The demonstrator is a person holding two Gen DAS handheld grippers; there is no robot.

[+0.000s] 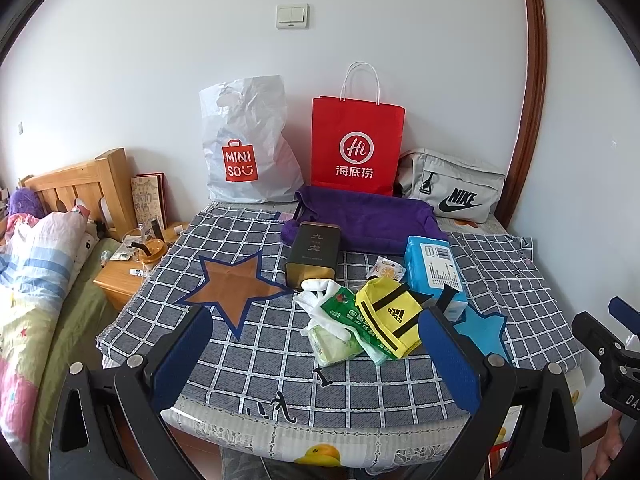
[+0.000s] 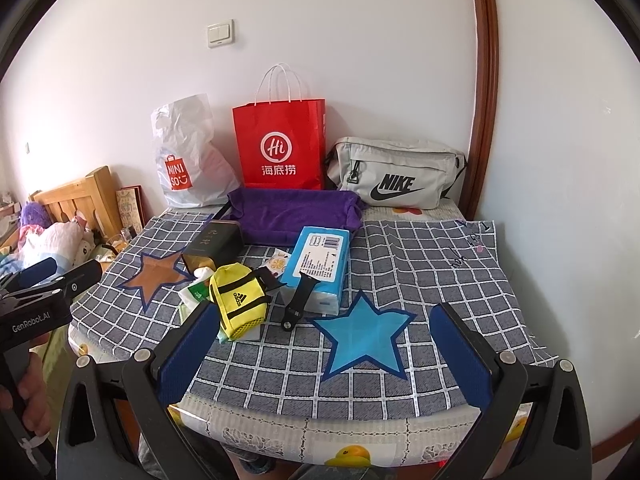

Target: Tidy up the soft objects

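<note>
Nearest the lens, the left gripper (image 1: 316,354) stands wide open with nothing between its blue pads (image 1: 182,354), hovering over the near edge of the checked cloth (image 1: 256,364). The right gripper (image 2: 324,354) is likewise spread wide and empty, with the blue star (image 2: 362,338) lying between its fingers.

Just beyond the left fingers lies the heap of soft things: a yellow pouch (image 1: 386,316), a green packet (image 1: 354,316) and a white sock (image 1: 320,300) overlapping one another, with a pale green wipes pack (image 1: 334,346) under them. Past these a dark tin (image 1: 314,254) lies on its side, and a blue tissue pack (image 2: 318,264) sits just beside the pouch, a black strap (image 2: 296,300) resting against it. The brown star (image 1: 232,282) is bare, ahead of the left finger.

Beyond the heap a purple cloth tray (image 2: 292,210) lies open; what it holds cannot be made out. Against the wall stand a white plastic bag (image 1: 248,144), a red paper bag (image 1: 356,144) and a grey waist bag (image 2: 394,176); their contents are hidden. The cloth's right half is clear room.
</note>
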